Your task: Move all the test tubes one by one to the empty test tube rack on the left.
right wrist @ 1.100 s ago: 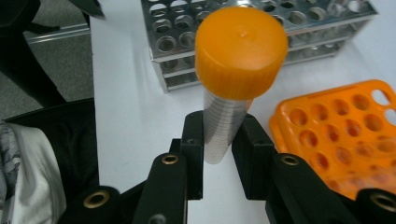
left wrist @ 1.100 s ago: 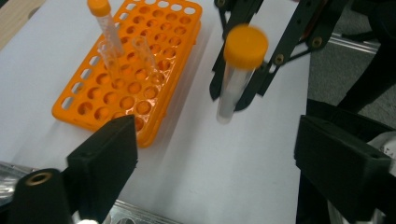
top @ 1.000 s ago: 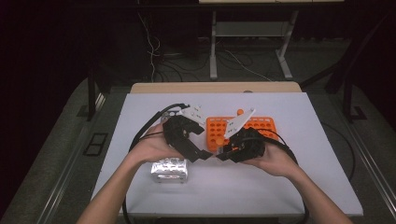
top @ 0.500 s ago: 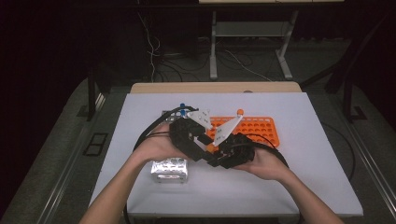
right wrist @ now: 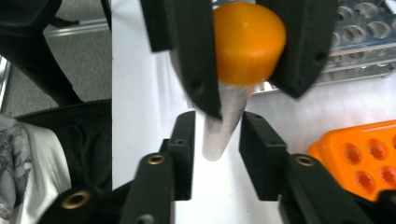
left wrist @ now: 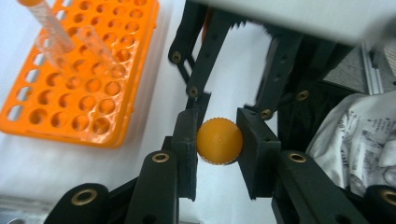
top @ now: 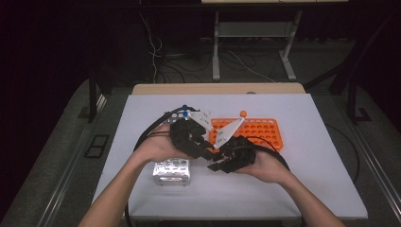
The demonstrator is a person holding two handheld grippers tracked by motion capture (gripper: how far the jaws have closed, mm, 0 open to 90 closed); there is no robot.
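Now left tool (left wrist: 219, 140) pinches capped tube (right wrist: 224, 126); right tool (right wrist: 217, 144) spread; orange rack (left wrist: 70, 116) holds tubes.

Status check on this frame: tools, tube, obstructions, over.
Left tool just closed, clamped on orange cap of tube. Right tool just opening, tube tip between its jaws, apparently untouched. Nothing blocking handover; orange rack beyond.

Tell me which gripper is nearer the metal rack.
Left. The left gripper sits just above the metal rack, while the right gripper lies farther off to its right.
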